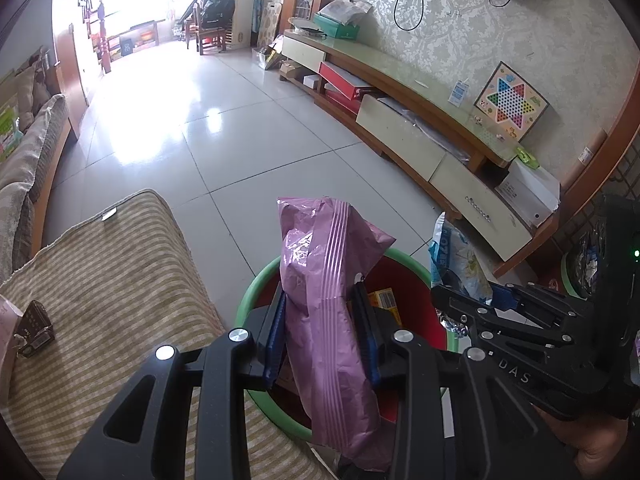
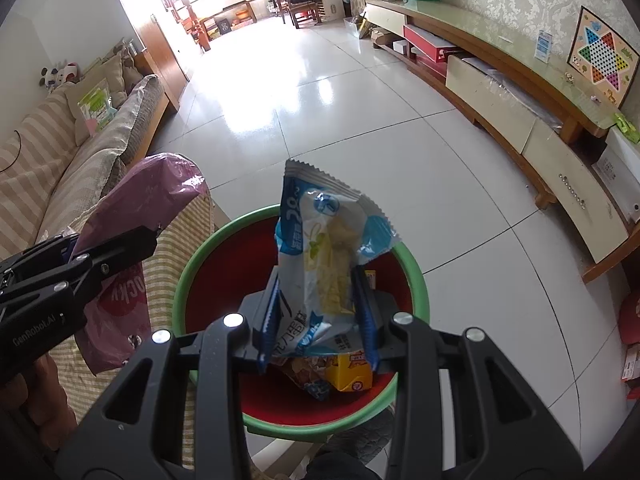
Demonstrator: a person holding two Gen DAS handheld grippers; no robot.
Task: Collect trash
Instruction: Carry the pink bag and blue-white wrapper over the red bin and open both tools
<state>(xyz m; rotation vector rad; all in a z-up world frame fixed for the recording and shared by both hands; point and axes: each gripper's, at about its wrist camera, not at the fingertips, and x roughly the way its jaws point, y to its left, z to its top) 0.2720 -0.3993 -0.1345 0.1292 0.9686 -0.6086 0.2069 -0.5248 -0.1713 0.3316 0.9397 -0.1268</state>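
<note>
Trash, two items: your left gripper has its fingers clamped on a purple bag. Your right gripper pinches a blue-white wrapper, both above the green-rimmed bin.

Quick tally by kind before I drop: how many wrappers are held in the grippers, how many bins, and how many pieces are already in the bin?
Held wrappers: 2, pink wrapper and blue-white wrapper
Bins: 1, red bin
Pieces visible in bin: 2, yellow box and snack packet
Total: 5
</note>
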